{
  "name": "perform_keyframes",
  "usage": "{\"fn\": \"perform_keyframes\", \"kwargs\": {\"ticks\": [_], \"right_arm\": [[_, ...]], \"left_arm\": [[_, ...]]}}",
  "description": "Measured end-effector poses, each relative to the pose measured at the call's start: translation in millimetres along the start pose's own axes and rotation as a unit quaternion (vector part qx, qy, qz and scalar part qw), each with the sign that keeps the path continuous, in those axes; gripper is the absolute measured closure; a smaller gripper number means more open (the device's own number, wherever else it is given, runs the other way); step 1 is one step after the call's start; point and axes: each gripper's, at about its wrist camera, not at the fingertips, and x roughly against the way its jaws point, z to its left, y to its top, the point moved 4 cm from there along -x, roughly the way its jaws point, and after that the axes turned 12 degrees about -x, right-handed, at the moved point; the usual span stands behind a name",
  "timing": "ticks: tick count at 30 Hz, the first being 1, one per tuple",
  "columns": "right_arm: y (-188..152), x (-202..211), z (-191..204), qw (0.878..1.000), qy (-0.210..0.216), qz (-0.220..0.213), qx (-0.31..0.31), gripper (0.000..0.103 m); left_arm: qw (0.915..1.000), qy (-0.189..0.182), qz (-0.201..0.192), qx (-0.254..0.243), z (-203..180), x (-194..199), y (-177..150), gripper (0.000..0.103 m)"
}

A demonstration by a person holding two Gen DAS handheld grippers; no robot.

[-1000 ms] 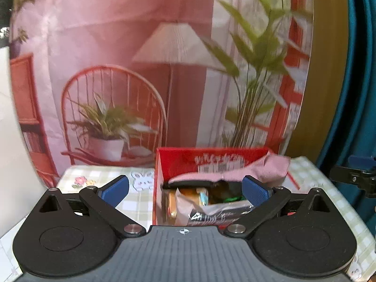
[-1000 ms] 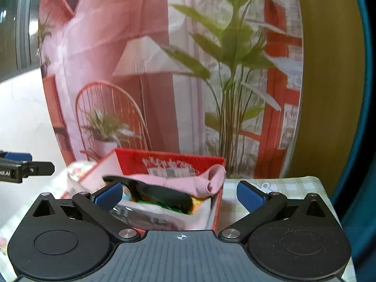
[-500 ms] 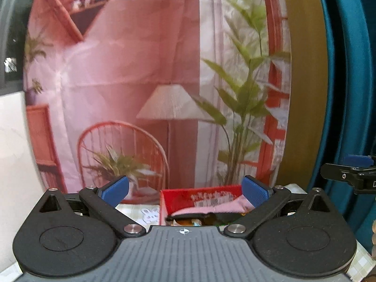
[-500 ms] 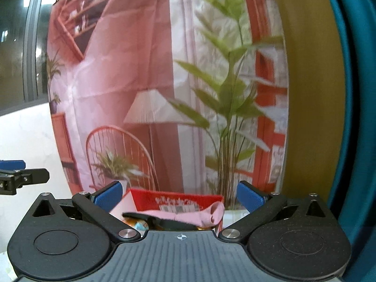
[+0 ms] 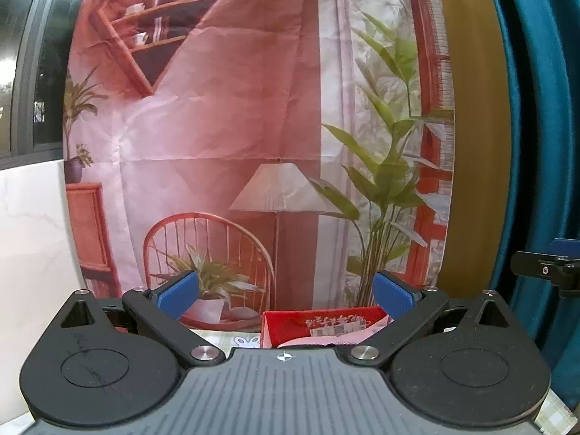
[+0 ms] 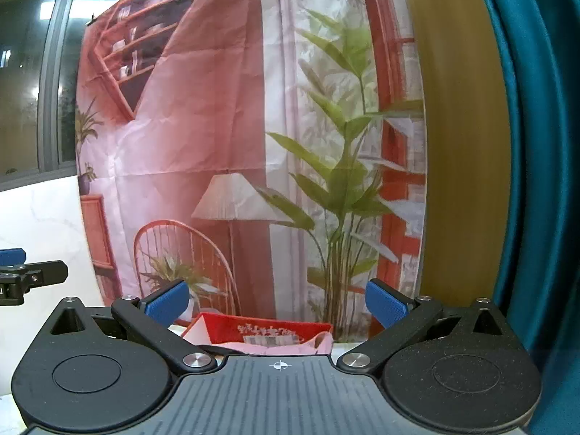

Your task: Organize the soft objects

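A red cardboard box point(image 5: 308, 326) sits on the checked tablecloth, low in the left wrist view, mostly hidden behind my gripper body. It also shows in the right wrist view point(image 6: 232, 328). A pink cloth point(image 5: 337, 339) lies draped over its top and shows in the right wrist view too point(image 6: 290, 348). My left gripper point(image 5: 286, 295) is open and empty, raised above the box. My right gripper point(image 6: 277, 302) is open and empty, also raised. Each gripper shows at the other view's edge.
A printed backdrop point(image 5: 253, 127) with a lamp, chair and plant hangs behind the table. A teal curtain point(image 5: 536, 145) hangs at the right. A white marble wall point(image 5: 32, 235) and a dark window are at the left.
Both grippers have lifted and tilted upward, away from the box. The box and its contents have dropped to the bottom of both views, and the backdrop fills them.
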Motion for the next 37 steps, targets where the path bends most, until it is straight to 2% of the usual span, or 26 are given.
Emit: {"fn": "perform_keyframes", "kwargs": {"ticks": [16, 29, 37], "right_arm": [[-5, -7, 1, 1.000, -0.010, 0.013, 0.002, 0.000], [-5, -8, 3, 1.000, -0.008, 0.015, 0.010, 0.000], [5, -5, 7, 1.000, -0.006, 0.003, 0.014, 0.000]], "left_arm": [[0.9998, 0.011, 0.014, 0.005, 3, -1, -5, 0.000], [0.9997, 0.009, 0.011, 0.020, 4, -3, -2, 0.000], [0.9998, 0.012, -0.005, 0.013, 5, 4, 0, 0.000]]}}
